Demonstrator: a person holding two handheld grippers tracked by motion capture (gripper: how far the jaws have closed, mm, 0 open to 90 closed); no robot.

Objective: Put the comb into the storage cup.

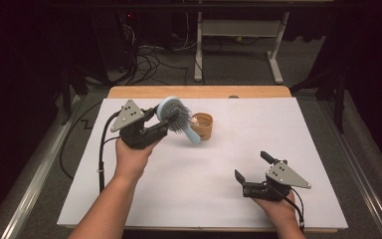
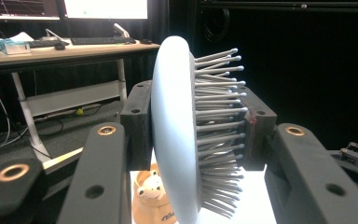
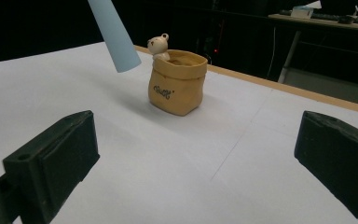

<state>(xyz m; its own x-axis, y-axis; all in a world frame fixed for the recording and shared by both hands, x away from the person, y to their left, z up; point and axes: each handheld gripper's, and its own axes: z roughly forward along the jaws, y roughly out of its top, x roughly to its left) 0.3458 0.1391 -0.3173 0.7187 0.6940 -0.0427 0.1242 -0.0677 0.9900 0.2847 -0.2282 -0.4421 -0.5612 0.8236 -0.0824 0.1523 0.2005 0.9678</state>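
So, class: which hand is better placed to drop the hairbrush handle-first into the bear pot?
Left: its tongs grip the hairbrush beside the pot; the right tongs are open, away.

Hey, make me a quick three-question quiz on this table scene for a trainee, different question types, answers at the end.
1. True or false: the left gripper clamps the hairbrush by its head, one side on the smooth back and the other on the bristles.
2. Multiple choice: the right gripper is A) shut on the brush handle, B) open and holding nothing, C) shut on the pot.
3. Fill in: a small ____ figure sits at the rim of the tan sack-shaped pot.

Key: 1 true; 2 B; 3 bear. The brush is held up off the white table sheet, its handle slanting down toward the pot, its tip above the sheet.
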